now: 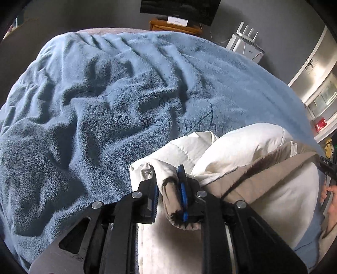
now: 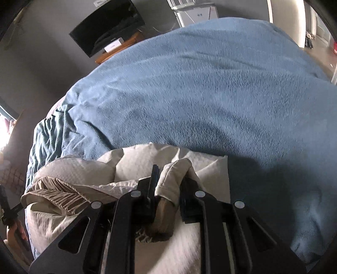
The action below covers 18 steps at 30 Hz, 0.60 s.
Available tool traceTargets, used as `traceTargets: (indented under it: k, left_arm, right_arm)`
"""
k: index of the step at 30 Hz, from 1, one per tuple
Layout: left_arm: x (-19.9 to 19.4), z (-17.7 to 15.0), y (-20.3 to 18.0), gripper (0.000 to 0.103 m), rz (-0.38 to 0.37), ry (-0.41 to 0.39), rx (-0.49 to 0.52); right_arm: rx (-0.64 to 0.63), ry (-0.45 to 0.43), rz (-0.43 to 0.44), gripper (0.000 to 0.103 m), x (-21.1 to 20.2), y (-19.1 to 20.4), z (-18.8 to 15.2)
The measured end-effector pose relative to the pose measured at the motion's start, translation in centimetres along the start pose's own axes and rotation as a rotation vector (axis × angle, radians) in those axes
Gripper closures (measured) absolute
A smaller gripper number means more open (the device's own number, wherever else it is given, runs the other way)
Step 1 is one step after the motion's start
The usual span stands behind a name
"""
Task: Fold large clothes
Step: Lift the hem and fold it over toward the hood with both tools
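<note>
A cream padded garment (image 1: 242, 145) with a tan lining lies bunched at the near edge of a bed spread with a blue fleece blanket (image 1: 105, 105). My left gripper (image 1: 168, 179) is shut on a folded edge of this garment, and the cloth bulges between its blue pads. In the right wrist view the same cream garment (image 2: 147, 158) spreads below, its ribbed tan lining showing at the left. My right gripper (image 2: 168, 179) is shut on another folded edge of it. The other gripper and the hand holding it show at the frame edges in both views.
The blue blanket (image 2: 210, 84) covers the whole bed beyond the garment. Past the foot of the bed stand a dark screen (image 1: 179, 8) on a wooden stand (image 1: 174, 26) and a white box with antennas (image 1: 244, 42). A pale cabinet (image 1: 316, 73) is at the right.
</note>
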<state>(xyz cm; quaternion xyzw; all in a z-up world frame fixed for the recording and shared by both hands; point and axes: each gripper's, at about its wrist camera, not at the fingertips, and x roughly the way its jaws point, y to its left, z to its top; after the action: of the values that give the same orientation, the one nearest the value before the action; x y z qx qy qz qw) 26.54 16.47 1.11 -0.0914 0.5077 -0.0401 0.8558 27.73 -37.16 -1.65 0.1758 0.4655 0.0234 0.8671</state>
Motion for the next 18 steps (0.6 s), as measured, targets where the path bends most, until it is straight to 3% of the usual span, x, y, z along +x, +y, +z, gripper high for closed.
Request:
traceTargets:
  k: [2, 5, 6, 7, 10, 14, 18]
  left_arm:
    - [-0.8, -0.3, -0.1, 0.081, -0.009, -0.003, -0.007]
    - [-2.3, -0.9, 0.0, 0.055, -0.062, -0.021, -0.046]
    - [-3.0, -1.3, -0.1, 0.024, -0.066, -0.039, -0.057]
    - [-3.9, -1.7, -0.4, 0.012, -0.043, -0.068, -0.058]
    - [-5.9, -3.2, -1.6, 0.013, -0.069, -0.103, -0.033]
    - [-7.6, -6.8, -4.4, 0.012, -0.05, -0.132, 0.026]
    - [-7.8, -11.4, -7.5, 0.012, -0.064, -0.153, 0.082]
  right_arm:
    - [0.002, -0.01, 0.016, 0.084, -0.8, 0.0, -0.2]
    - [0.03, -0.019, 0.063, 0.064, -2.3, -0.3, -0.8]
    - [0.042, -0.024, 0.08, 0.046, -2.9, -0.3, -1.1]
    - [0.047, -0.036, 0.072, 0.027, -3.9, -0.2, -1.7]
    - [0.014, -0.101, 0.044, 0.022, -6.7, 0.5, -3.7]
    - [-0.069, -0.182, 0.025, 0.017, -10.0, 2.0, -8.0]
    - [-0.207, -0.184, 0.001, 0.017, -10.7, 4.3, -13.7]
